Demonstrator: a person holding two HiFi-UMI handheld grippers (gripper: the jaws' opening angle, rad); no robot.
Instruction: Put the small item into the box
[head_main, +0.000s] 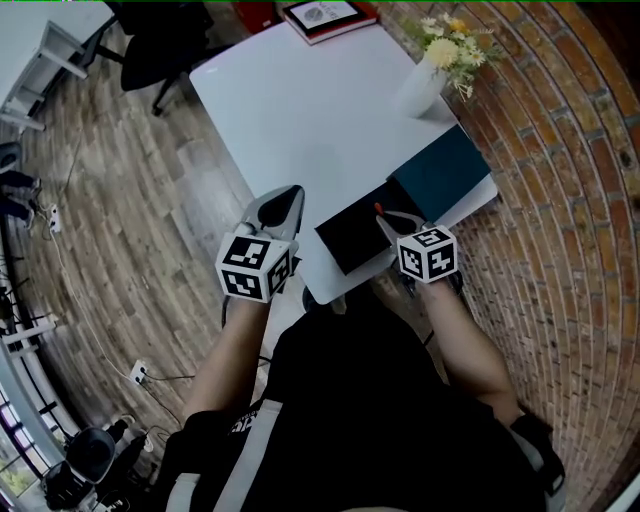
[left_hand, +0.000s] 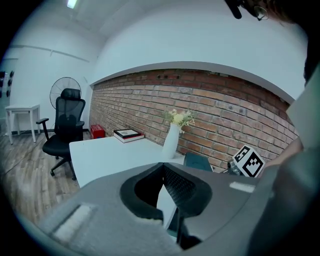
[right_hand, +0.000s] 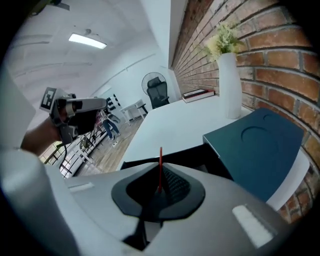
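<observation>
At the near edge of the white desk (head_main: 300, 120), my right gripper (right_hand: 160, 175) has its fingers pinched on a thin red item (right_hand: 160, 161), which stands upright just above the open black box (head_main: 345, 240). A teal lid (head_main: 440, 172) lies right beside the box. My left gripper (left_hand: 162, 167) hovers off the desk's near corner, its fingers closed together on nothing.

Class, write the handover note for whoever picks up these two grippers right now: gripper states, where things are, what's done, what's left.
Left gripper: shut, empty, by the table edge.
Right gripper: shut on the thin red item, held over the open black box.
The teal lid lies beside the box.
Done: item gripped.
Left: lower it into the box and release.
</observation>
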